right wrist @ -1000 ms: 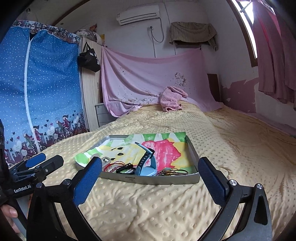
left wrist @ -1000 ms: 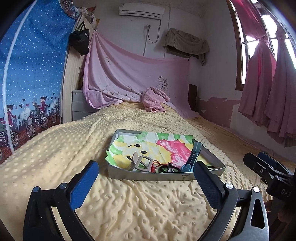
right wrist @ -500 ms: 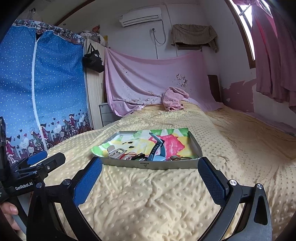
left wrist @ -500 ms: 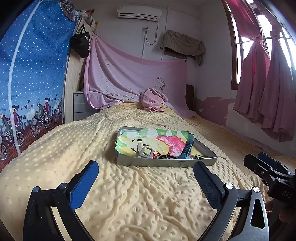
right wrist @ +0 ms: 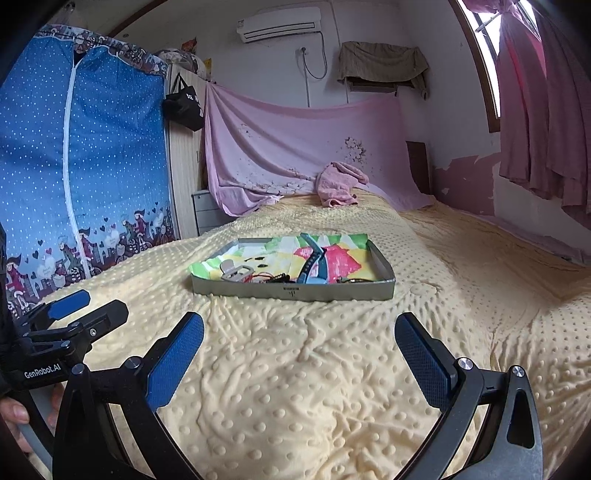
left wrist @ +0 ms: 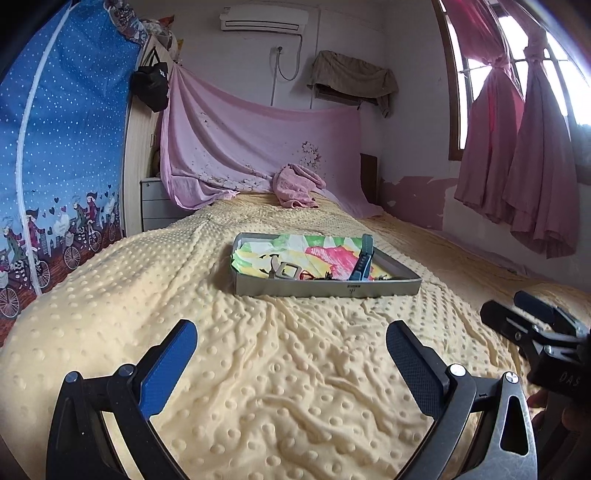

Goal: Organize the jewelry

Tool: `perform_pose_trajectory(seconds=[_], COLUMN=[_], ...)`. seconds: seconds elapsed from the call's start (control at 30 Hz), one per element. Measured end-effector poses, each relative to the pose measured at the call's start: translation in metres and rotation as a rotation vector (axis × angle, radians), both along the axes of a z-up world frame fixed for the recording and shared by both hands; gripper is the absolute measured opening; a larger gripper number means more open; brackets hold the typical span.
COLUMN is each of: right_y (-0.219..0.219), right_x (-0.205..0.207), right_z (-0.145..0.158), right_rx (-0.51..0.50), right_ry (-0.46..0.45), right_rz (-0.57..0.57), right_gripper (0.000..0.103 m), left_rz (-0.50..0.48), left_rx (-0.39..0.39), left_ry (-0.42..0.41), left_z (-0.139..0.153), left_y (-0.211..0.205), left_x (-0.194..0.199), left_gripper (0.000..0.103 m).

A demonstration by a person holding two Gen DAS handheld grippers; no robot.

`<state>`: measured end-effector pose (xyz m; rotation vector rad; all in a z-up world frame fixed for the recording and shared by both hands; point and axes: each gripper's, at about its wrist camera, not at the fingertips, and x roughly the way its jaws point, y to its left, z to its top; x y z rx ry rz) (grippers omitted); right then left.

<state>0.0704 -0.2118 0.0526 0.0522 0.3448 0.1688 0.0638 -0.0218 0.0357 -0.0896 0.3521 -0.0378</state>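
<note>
While wide apart and holding nothing, left gripper (left wrist: pixel 291 347) poised low over the yellow dotted blanket (left wrist: pixel 288 387), blue pads (left wrist: pixel 168 363) facing each other across bare fabric. Right gripper (right wrist: pixel 299 343) likewise spread wide and empty, above the same blanket, just beside its partner. Seen from the right wrist view at the lower left edge: the left gripper's body, labelled, with a hand (right wrist: pixel 14 417) wrapped round its handle.

Well ahead of both grippers, resting flat on the bed: a shallow grey tray (left wrist: pixel 325 288), lined with a bright sheet of paper (left wrist: pixel 295 251) in green, yellow and pink. Clustered along the tray's near wall: a silver buckle-like piece (left wrist: pixel 286 271) toward the left, a tangle of red cord and dark small items (left wrist: pixel 317 276) in the middle, hard to tell apart at this distance, possibly bracelets or rings. Leaning up out of the tray toward the right: a blue watch-style band (left wrist: pixel 364 258), strap arched above the paper. At the far right corner, something thin and brassy (right wrist: pixel 351 280), too small to name.

Beyond the tray: a crumpled pink towel (left wrist: pixel 297 186) at the head of the bed, a pink sheet (left wrist: pixel 258 147) draped across the wall, a blue dotted wardrobe cover (left wrist: pixel 62 147) to the left, pink curtains (left wrist: pixel 517 166) tied at the window to the right, an air conditioner (left wrist: pixel 264 18) up high.
</note>
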Motion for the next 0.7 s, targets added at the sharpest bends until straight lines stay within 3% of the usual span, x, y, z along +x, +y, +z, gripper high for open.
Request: perform_pose_trajectory(seconds=[0.5, 0.7], right_y=[-0.011, -0.008], right_x=[-0.012, -0.012], right_z=[-0.017, -0.017], right_rx=[0.005, 0.002], right_ry=[0.07, 0.052], right_rz=[-0.021, -0.019], right_gripper=[0.102, 0.102], left_rz=[0.001, 0.013], left_rx=[0.037, 0.02], left_ry=[0.055, 0.049], left_z=[-0.016, -0.016], left_y=[-0.002, 0.003], left_x=[-0.018, -0.018], left_gripper=[0.103, 0.103])
